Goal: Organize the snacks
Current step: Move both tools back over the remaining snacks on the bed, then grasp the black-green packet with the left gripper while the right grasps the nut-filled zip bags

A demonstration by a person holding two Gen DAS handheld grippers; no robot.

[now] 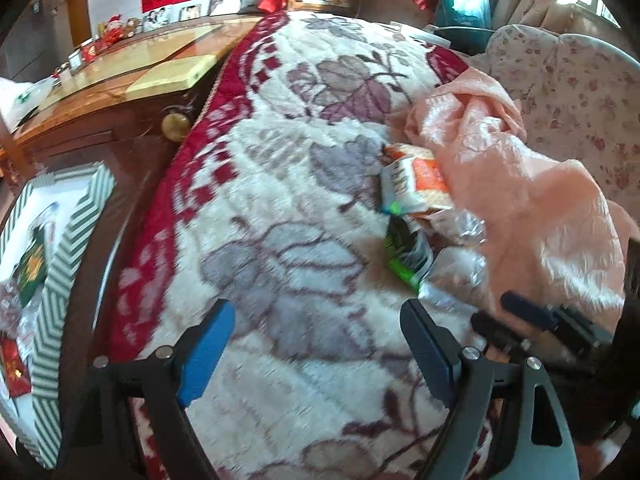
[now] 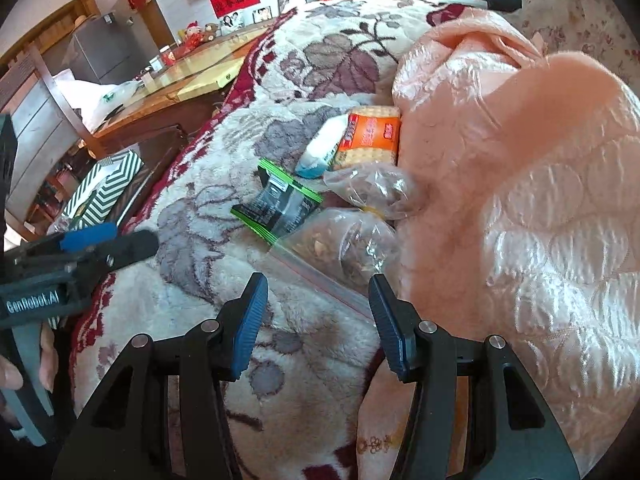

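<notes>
Snacks lie in a loose cluster on the floral blanket of the bed, against the near edge of the pink quilt. Farthest is the orange biscuit pack, with a white-and-blue packet touching its left side. Nearer lies the green-and-black packet, then two clear bags.

My right claw hangs just short of the nearer zip bag, jaws about half open and empty. My left claw stands wide, empty, over bare blanket to the left of the cluster.

Procedure, as I judge it: take the zip bag first, since it is nearest. Close on the sealed strip rather than the bulging middle; the film looks slippery. Lower until one pad slides under the edge.

Containers: the zip bag holds brown, nut-like pieces. The farther clear bag holds similar contents, unclear. The striped box, far left off the bed, already holds a green packet.
</notes>
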